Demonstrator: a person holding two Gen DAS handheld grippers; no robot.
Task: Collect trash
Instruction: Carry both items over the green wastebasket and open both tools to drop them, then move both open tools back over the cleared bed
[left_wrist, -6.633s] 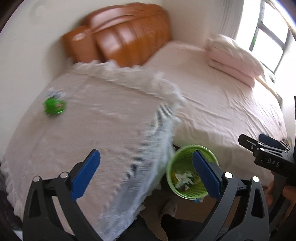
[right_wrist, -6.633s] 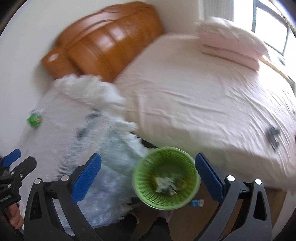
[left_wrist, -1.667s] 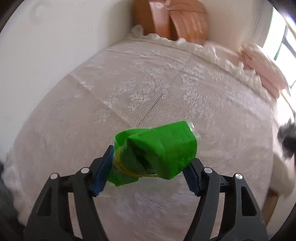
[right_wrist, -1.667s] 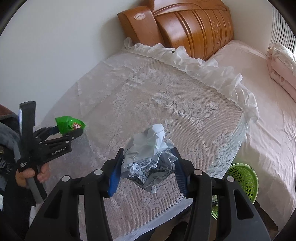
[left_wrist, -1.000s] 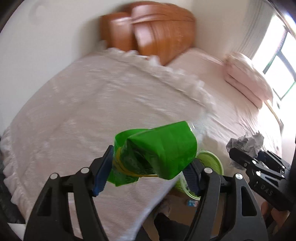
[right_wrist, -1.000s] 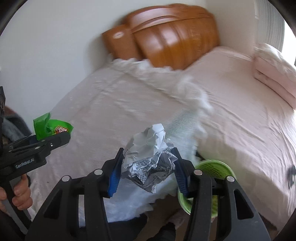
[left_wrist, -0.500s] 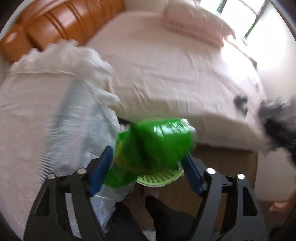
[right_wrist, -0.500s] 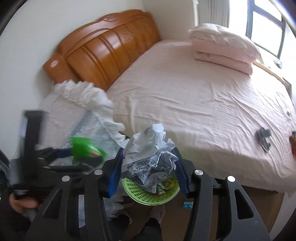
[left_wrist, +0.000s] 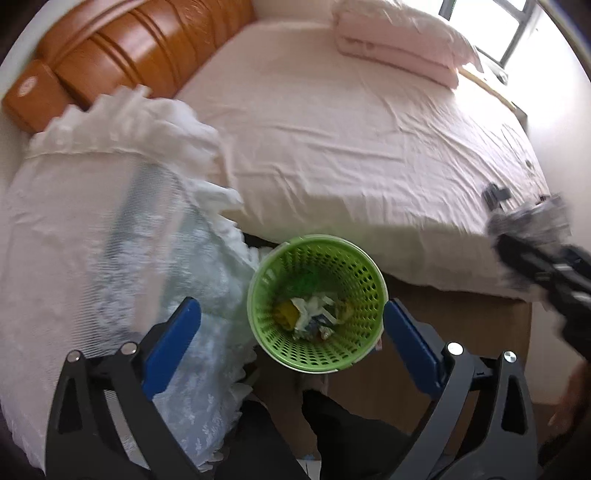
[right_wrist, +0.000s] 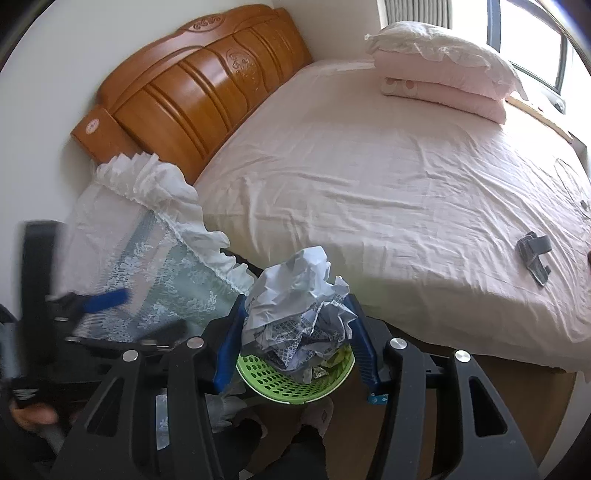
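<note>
The left hand-held gripper (left_wrist: 291, 332) points steeply down with its two blue-padded fingers (left_wrist: 171, 341) spread wide and opening, nothing between them. Directly below it, framed between the fingers, stands a green perforated wastebasket (left_wrist: 317, 306) on the floor, with crumpled white, yellow and green scraps (left_wrist: 310, 314) lying at its bottom. To the left of this gripper hangs a white lace cover (left_wrist: 122, 236) with a frilled edge; ahead of it spreads a bed with a pale pink sheet (left_wrist: 351, 122), a wooden headboard (left_wrist: 122, 48) at the far left and folded pink bedding (left_wrist: 399, 40) at the far side. At the right edge of this view the right hand-held gripper (left_wrist: 524, 236) shows blurred, carrying a grey-white wad. From the right wrist view, the right hand-held gripper (right_wrist: 295, 336) is clamped on a crumpled ball of white and grey printed paper (right_wrist: 299, 306), its blue pads pressing on both sides. The paper ball sits above the near rim of the green wastebasket (right_wrist: 288, 384), which lies just below and behind the fingers. To the left of this gripper, the left hand-held gripper (right_wrist: 110, 317) appears blurred, fingers apart. Far to the right, a small grey object (right_wrist: 535, 254) lies on the pink sheet. The person's dark trousers and slippers (right_wrist: 317, 417) show below the basket.
</note>
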